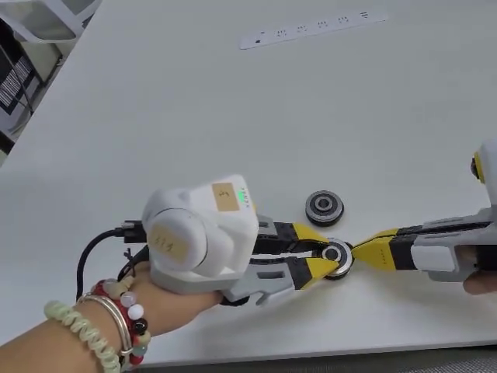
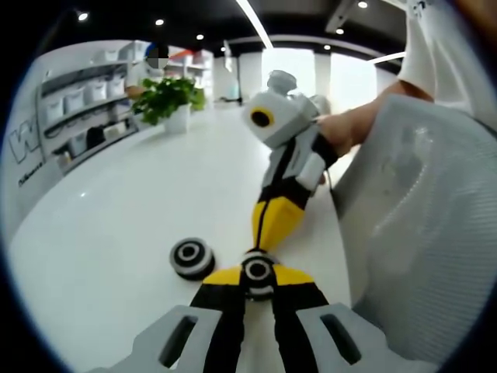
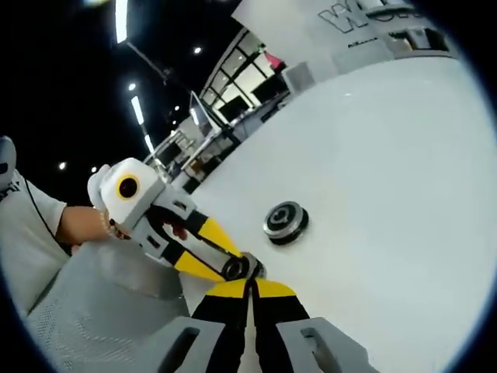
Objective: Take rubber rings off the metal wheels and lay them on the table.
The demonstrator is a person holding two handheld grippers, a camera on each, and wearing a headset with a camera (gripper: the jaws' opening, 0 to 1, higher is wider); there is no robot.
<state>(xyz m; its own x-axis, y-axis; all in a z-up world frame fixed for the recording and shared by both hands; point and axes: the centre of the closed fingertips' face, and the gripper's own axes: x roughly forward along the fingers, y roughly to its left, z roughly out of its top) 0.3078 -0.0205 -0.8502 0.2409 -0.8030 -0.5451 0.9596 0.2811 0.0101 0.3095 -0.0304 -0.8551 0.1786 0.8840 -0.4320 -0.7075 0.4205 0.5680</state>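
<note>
Metal wheel held by the left gripper near the front edge of the table.
The left gripper has its yellow jaws closed on the wheel's rim. The right gripper, jaws pressed together, meets the wheel's opposite side tip-first; whether it nips the rubber ring cannot be told. A second wheel lies flat just beyond, apart from both grippers.

White table, black-and-silver loose wheel and held wheel, yellow-and-black left tool and right tool
</note>
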